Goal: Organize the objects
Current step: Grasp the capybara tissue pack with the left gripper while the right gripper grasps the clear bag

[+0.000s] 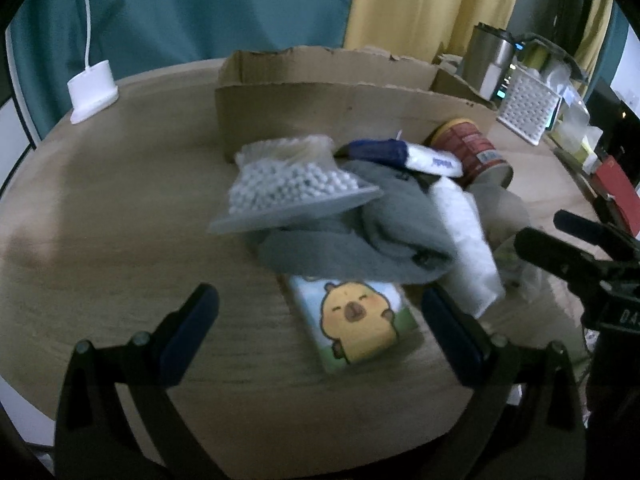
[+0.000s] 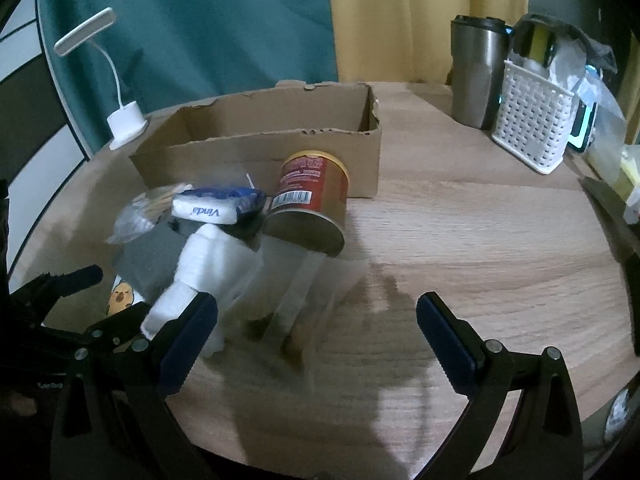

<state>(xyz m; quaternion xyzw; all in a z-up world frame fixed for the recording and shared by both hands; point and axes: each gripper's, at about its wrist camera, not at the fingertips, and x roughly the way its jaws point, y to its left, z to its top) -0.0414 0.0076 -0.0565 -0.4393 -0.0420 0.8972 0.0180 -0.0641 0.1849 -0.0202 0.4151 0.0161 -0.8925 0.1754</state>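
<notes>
A pile lies on the round wooden table (image 1: 120,208) in front of an open cardboard box (image 1: 320,92) (image 2: 256,148). In it are a bag of white beads (image 1: 296,184), a grey cloth (image 1: 360,236), a Vinda tissue pack (image 1: 424,158) (image 2: 212,208), a red tin on its side (image 1: 472,152) (image 2: 312,200), white foam wrap (image 1: 468,248) (image 2: 208,272), a clear plastic piece (image 2: 304,292) and a capybara card (image 1: 356,320). My left gripper (image 1: 320,332) is open around the card's near end. My right gripper (image 2: 316,336) is open just before the clear piece.
A white desk lamp (image 1: 92,92) (image 2: 124,120) stands at the table's back left. At the back right are a steel tumbler (image 2: 476,72), a white perforated basket (image 2: 532,128) and clutter. The right gripper's black body (image 1: 592,264) sits right of the pile.
</notes>
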